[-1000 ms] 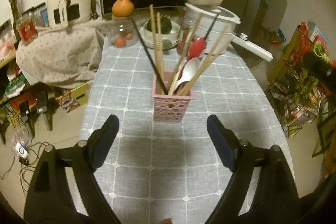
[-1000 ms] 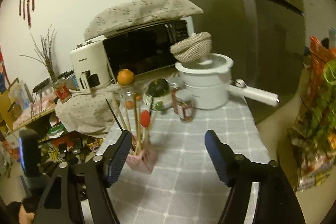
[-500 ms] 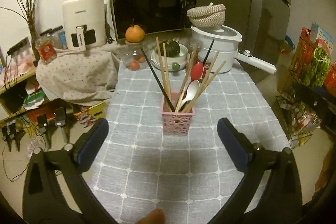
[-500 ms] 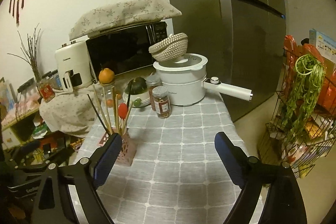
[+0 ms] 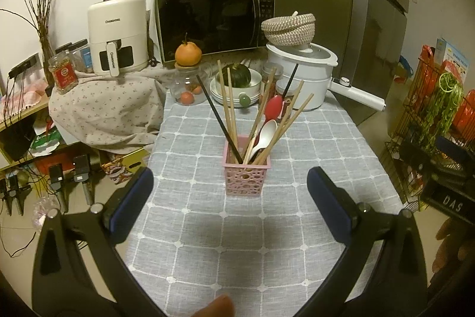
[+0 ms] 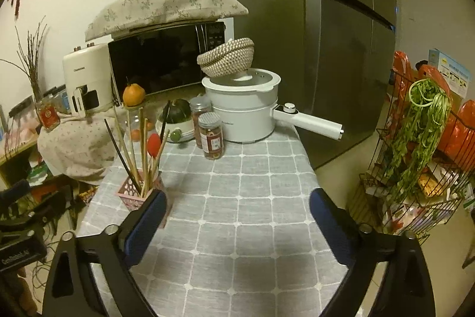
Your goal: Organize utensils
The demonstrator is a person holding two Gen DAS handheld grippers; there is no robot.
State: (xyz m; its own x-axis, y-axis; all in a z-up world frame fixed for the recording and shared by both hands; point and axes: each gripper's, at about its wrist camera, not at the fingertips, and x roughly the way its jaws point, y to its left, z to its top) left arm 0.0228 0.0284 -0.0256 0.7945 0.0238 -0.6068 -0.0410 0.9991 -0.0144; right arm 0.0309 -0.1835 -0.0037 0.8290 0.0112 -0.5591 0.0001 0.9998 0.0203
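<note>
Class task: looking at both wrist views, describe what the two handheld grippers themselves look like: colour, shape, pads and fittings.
Both look alike. The left gripper and the right gripper each have two black plastic arms that curve forward, with triangular cut-outs near the base and small silver bolts at the joints. The jaws carry dark blue pads on their inner faces. No cables or sleeves show on them.

The utensil holder (image 5: 247,178) sits mid-table (image 5: 326,144) with chopsticks (image 5: 231,109) and spoons (image 5: 265,132) standing in it. Behind it there's a stack of plates (image 5: 234,97), a jar (image 5: 187,88) to their left with an orange (image 5: 188,54) on top, and a pot (image 5: 302,76) to the right. Microwave (image 5: 213,20) and what's probably an air fryer (image 5: 117,34) are at the very back.
</note>
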